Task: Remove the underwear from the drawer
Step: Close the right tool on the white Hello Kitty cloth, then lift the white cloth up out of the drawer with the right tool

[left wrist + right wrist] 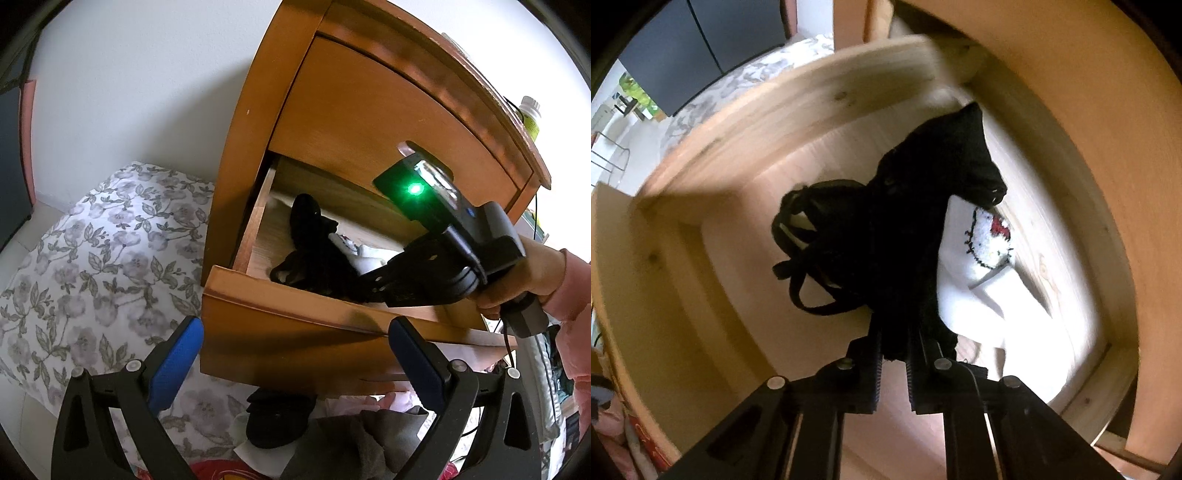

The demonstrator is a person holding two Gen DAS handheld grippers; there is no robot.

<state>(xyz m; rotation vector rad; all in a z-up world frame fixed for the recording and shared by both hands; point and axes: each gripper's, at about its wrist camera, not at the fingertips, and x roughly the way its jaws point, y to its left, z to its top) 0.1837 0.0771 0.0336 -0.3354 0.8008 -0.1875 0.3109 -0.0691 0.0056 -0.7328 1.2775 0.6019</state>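
Observation:
The wooden drawer (295, 306) of a nightstand stands pulled out. Inside it lies black underwear (886, 229), seen in the left wrist view as a dark bundle (314, 243). My right gripper (894, 347) is inside the drawer, shut on the near end of the black underwear, whose straps hang loose to the left. White fabric with a cartoon cat face (990, 240) lies under and right of it. My left gripper (295, 354) is open, with blue pads (173, 365), in front of and below the drawer front, holding nothing.
A floral bedspread (92, 277) lies left of the nightstand. Below the drawer sit a black garment (273, 417), a grey one (369, 439) and pink fabric. A bottle (530, 114) stands on the nightstand top. A hand with a pink sleeve (569, 288) holds the right gripper.

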